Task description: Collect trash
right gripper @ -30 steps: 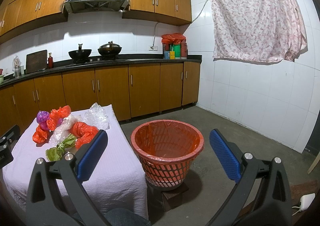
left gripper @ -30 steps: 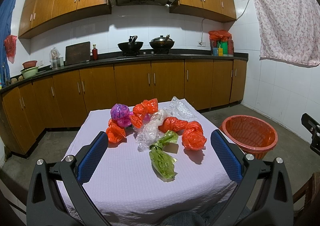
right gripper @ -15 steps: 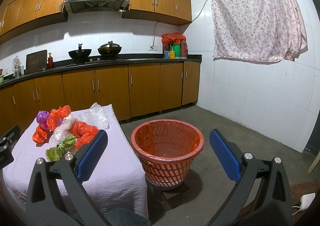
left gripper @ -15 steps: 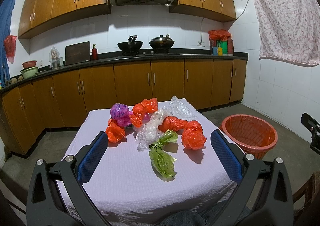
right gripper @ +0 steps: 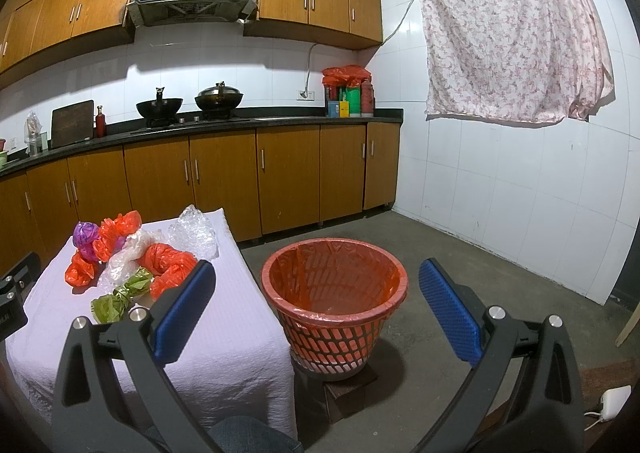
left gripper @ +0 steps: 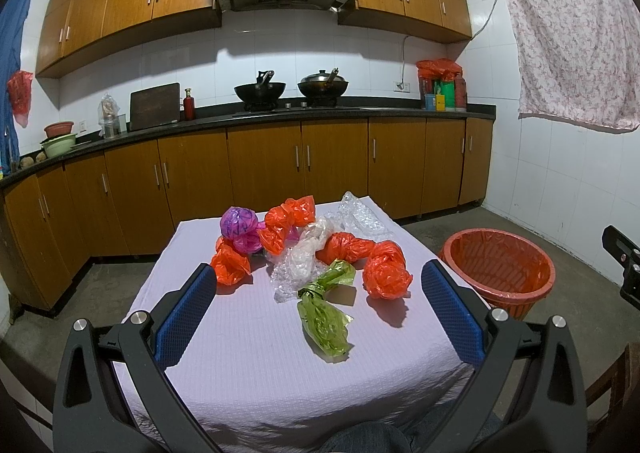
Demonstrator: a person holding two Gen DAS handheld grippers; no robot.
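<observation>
Crumpled plastic bags lie in a heap on the table (left gripper: 248, 353) with its pale lilac cloth: several orange ones (left gripper: 387, 271), a green one (left gripper: 323, 320), a purple one (left gripper: 239, 224) and clear bubble wrap (left gripper: 299, 263). My left gripper (left gripper: 319, 307) hovers open over the table's near half, nothing between its blue pads. An orange basket (right gripper: 334, 295) lined with an orange bag stands on the floor right of the table. My right gripper (right gripper: 320, 305) is open in front of the basket, holding nothing. From the right wrist view the same heap (right gripper: 132, 257) sits on the table (right gripper: 224, 337).
Brown kitchen cabinets (left gripper: 264, 169) and a dark counter with two woks (left gripper: 260, 89) run along the back wall. A flowered cloth (right gripper: 508, 33) hangs on the white tiled wall at right. The basket rests on a dark block (right gripper: 344, 387). Bare concrete floor (right gripper: 472, 285) lies around the basket.
</observation>
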